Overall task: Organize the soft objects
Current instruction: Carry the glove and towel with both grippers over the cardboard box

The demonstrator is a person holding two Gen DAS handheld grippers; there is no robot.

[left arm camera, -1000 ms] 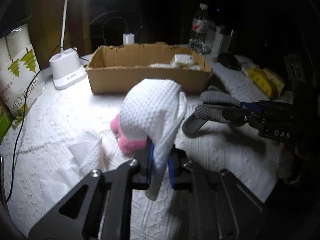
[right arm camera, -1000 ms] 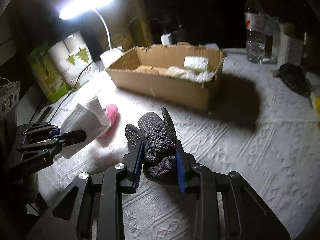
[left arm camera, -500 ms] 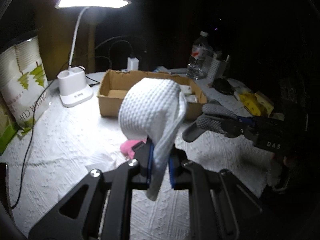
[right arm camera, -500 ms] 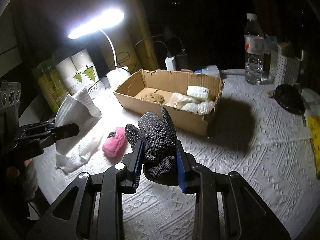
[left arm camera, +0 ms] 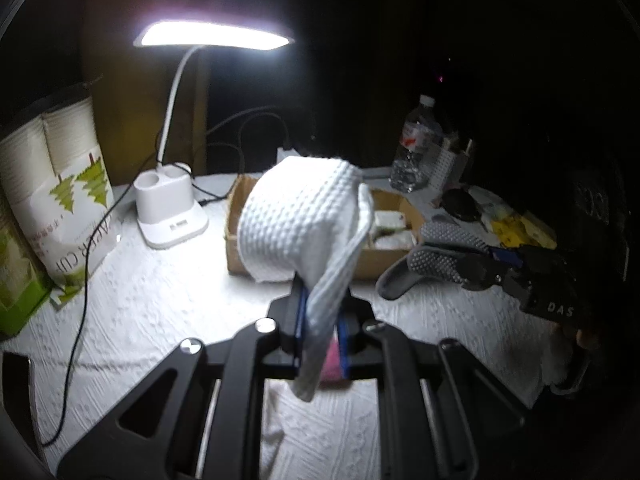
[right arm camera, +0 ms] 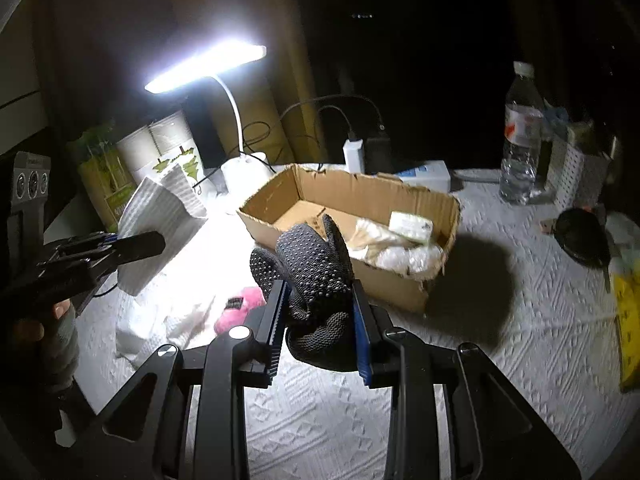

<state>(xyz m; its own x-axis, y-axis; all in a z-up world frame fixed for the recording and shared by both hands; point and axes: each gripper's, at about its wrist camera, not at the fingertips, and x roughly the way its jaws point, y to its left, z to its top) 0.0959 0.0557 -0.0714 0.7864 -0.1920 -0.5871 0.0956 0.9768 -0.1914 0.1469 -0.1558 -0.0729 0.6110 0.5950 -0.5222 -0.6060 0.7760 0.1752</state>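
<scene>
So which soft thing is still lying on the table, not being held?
The pink fluffy ball. The white cloth and dotted grey glove are both gripped and lifted.

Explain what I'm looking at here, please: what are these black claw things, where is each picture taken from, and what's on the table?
No robot here: a person holds a two-finger gripper in each hand, each with a camera looking along its fingers. The left-wrist view shows the left gripper shut on a white waffle cloth; the right gripper shows beside it. The right-wrist view shows that right gripper shut on a dark dotted glove. On the white tablecloth stand a cardboard box already holding pale soft items, a lit desk lamp and a water bottle. A pink fluffy item lies by more white cloth.
</scene>
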